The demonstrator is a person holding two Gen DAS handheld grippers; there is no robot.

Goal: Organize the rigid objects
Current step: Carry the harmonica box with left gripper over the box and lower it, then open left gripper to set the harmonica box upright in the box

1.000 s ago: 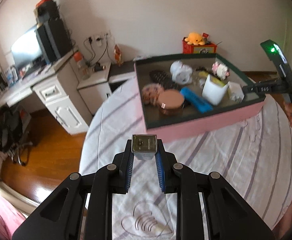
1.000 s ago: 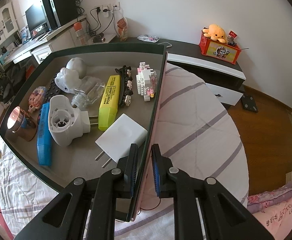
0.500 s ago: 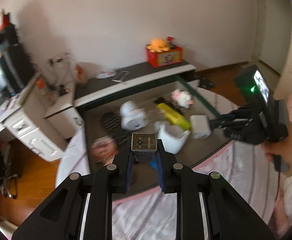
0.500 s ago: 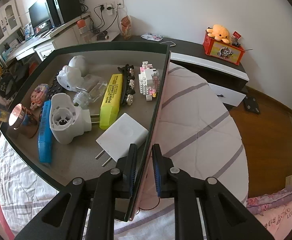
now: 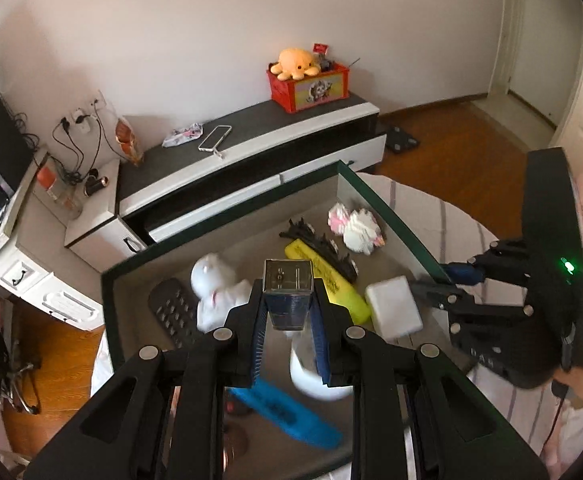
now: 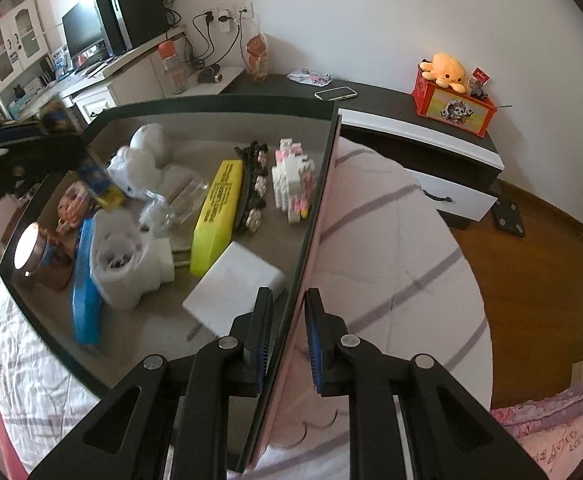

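From the left wrist, the left gripper (image 5: 289, 312) is clenched on a small dark-blue rectangular metal-topped box (image 5: 288, 294), held above the inside of the shallow dark-rimmed pink-sided cardboard tray (image 5: 391, 216), over a yellow highlighter (image 5: 331, 286), a white charger block (image 5: 393, 306) and what looks like a blurred white plug adapter (image 5: 315, 376). From the right wrist, the right gripper (image 6: 287, 344) is clamped on the tray's near wall, one finger inside by the charger, one outside over the white striped bedsheet (image 6: 391, 248).
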